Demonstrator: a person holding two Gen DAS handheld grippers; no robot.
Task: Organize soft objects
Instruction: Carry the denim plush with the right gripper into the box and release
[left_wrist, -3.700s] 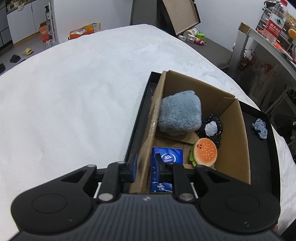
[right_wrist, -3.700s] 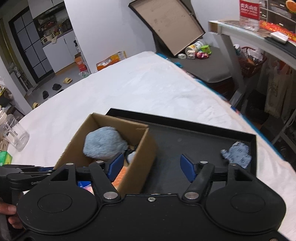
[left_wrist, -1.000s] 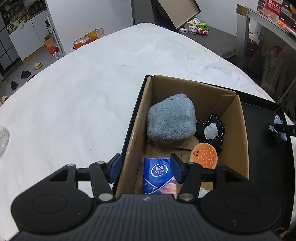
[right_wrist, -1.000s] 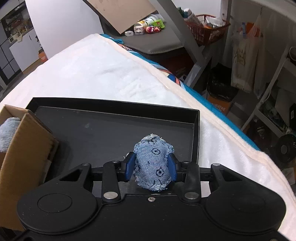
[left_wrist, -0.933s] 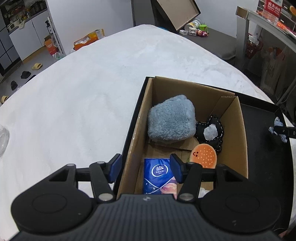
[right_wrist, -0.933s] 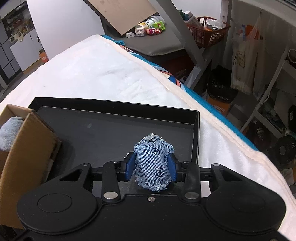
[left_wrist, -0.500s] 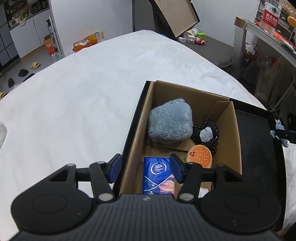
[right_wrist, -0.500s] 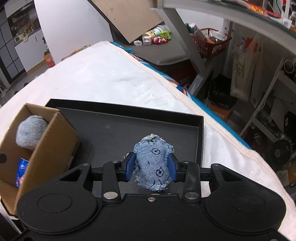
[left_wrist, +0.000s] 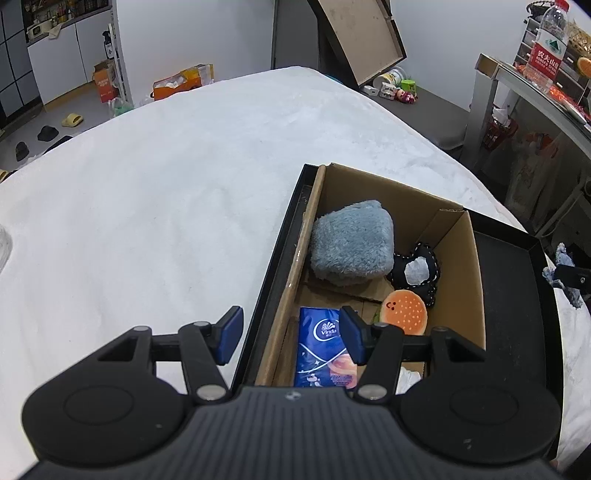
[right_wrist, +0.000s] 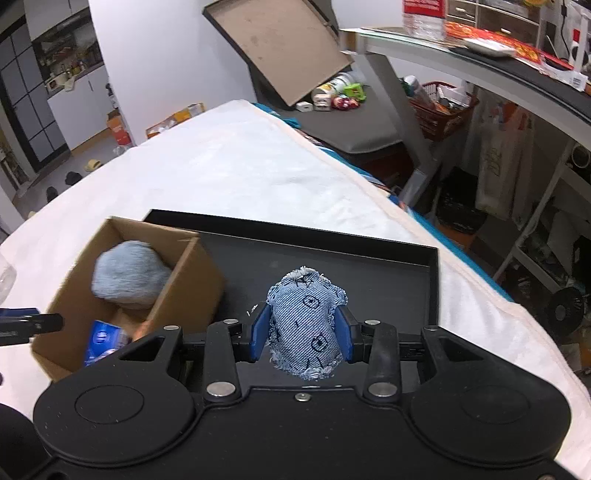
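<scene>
Denim pouch (right_wrist: 305, 321) is pinched between the fingers (right_wrist: 258, 334) of the right gripper (right_wrist: 301, 334), held above the black tray (right_wrist: 432, 266), with its long axis pointing forward along the fingers. The cardboard box (right_wrist: 184, 291) lies to the left of the pouch and a little farther away, standing in the left part of the same tray. So the coming move, as I judge it, is a carry to the left over the box's right wall, then a release. The right gripper is the one that matters here. The left gripper (left_wrist: 291, 334) has its fingers spread with nothing between them; it hovers over the near left corner of the box, astride its left wall. Inside the box are a grey plush (left_wrist: 351, 243), a burger toy (left_wrist: 404, 312), a tissue pack (left_wrist: 323, 347) and a black item (left_wrist: 415, 267); free room seems to be at the far right side.
</scene>
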